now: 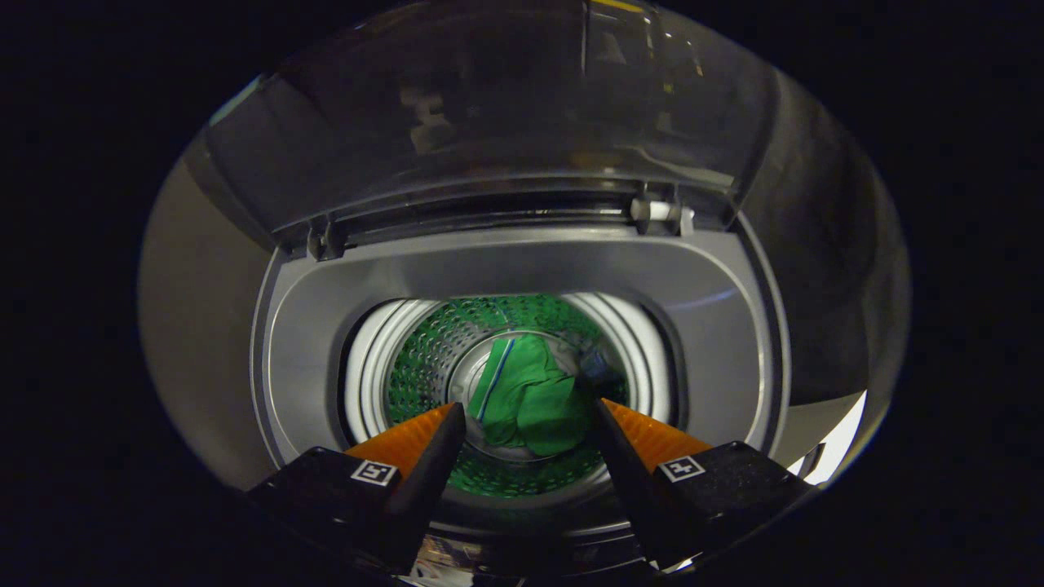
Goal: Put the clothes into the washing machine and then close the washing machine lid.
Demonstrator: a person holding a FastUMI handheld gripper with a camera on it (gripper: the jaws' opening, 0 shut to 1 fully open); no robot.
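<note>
I look down into a top-loading washing machine with a grey top rim. A green garment with a pale stripe lies crumpled at the bottom of the perforated drum. My gripper hangs above the drum's mouth, fingers spread wide and open, nothing between them; the garment shows far below the gap. The transparent lid stands raised behind the opening, hinged at the back.
The lid's hinges sit at the rear corners of the rim. A pale wall runs along the left of the machine, and a dark surface lies to its right.
</note>
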